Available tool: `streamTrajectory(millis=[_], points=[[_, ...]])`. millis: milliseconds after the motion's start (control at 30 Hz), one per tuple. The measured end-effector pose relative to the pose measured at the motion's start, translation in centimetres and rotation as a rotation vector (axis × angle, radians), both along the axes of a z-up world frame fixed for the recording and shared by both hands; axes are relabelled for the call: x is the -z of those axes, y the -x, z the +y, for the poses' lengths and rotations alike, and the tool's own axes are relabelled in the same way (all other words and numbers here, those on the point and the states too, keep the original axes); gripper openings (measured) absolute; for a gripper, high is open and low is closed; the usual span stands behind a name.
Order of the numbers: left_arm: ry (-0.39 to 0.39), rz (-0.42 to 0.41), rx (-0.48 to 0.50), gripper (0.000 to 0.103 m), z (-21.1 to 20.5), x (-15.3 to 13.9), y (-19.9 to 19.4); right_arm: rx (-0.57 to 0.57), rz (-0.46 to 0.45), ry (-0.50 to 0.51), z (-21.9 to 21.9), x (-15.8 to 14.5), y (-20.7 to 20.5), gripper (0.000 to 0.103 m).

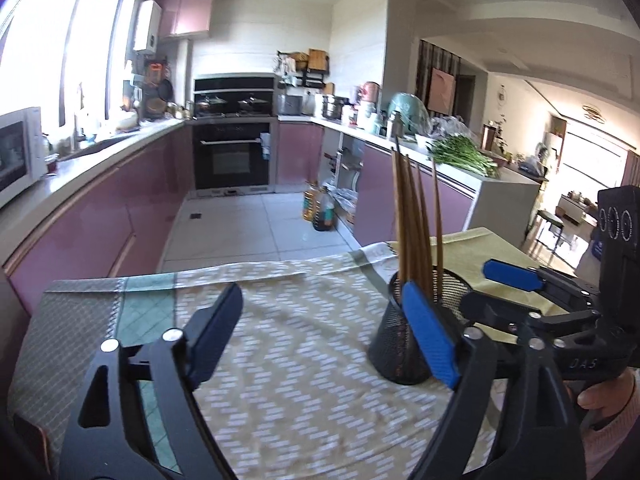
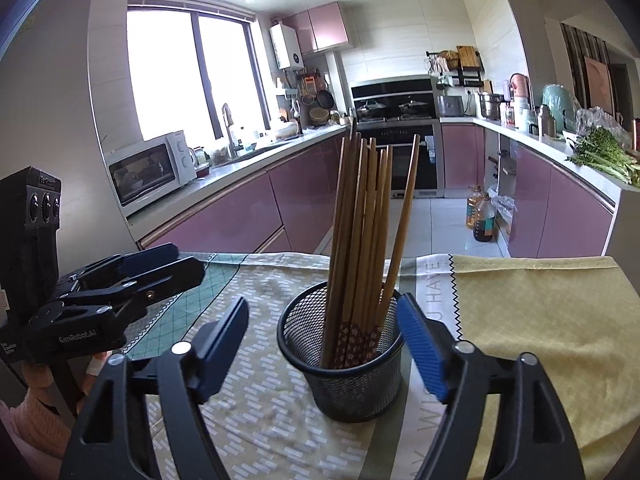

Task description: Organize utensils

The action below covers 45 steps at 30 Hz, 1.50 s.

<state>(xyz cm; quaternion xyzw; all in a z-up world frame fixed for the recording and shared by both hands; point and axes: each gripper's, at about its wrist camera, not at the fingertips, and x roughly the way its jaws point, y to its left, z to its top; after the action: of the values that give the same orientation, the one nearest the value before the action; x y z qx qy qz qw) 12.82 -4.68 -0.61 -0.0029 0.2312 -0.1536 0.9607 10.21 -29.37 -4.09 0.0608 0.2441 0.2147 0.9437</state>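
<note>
A black mesh cup (image 2: 344,376) stands on the cloth-covered table and holds several wooden chopsticks (image 2: 360,240) upright. My right gripper (image 2: 324,344) is open, its jaws on either side of the cup, and holds nothing. In the left wrist view the cup (image 1: 404,344) with its chopsticks (image 1: 416,220) sits just behind my right fingertip. My left gripper (image 1: 324,332) is open and empty above the patterned cloth, to the left of the cup. The right gripper (image 1: 520,284) shows at the right of the left wrist view; the left gripper (image 2: 132,276) shows at the left of the right wrist view.
The table carries a patterned cloth (image 1: 304,344) and a yellow cloth (image 2: 540,320). Pink kitchen cabinets (image 2: 224,216), a microwave (image 2: 152,172), an oven (image 1: 232,152) and oil bottles (image 2: 480,216) on the floor lie beyond the table edge. Greens (image 2: 604,156) lie on the right counter.
</note>
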Motion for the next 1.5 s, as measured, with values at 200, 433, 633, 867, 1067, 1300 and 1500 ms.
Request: streamTrajectory(millis=[200, 433, 633, 867, 1067, 1300, 1500], points=[[-0.022, -0.058, -0.088, 0.097, 1.8, 0.4, 2.9, 0.031, -0.061, 0.039, 1.0, 0.3, 1.8, 0.095], [-0.033, -0.098, -0.189, 0.097, 3.4, 0.7, 5.4, 0.075, -0.131, 0.045, 1.7, 0.5, 3.7, 0.096], [-0.054, -0.119, -0.245, 0.097, 4.1, 1.0, 6.7, 0.117, -0.194, 0.076, 2.7, 0.5, 5.6, 0.096], [-0.065, -0.166, -0.282, 0.097, 4.3, 0.6, 8.5, 0.116, -0.211, 0.087, 3.5, 0.3, 6.5, 0.096], [-0.069, -0.188, -0.297, 0.097, 4.2, 0.6, 9.8, 0.120, -0.215, 0.083, 3.8, 0.3, 6.9, 0.096], [-0.060, -0.201, -0.298, 0.097, 4.2, 0.4, 10.6, 0.124, -0.229, 0.089, 4.0, 0.3, 7.5, 0.096], [-0.068, -0.214, -0.301, 0.097, 3.9, 0.3, 11.1, 0.132, -0.235, 0.082, 3.8, 0.3, 7.8, 0.096]])
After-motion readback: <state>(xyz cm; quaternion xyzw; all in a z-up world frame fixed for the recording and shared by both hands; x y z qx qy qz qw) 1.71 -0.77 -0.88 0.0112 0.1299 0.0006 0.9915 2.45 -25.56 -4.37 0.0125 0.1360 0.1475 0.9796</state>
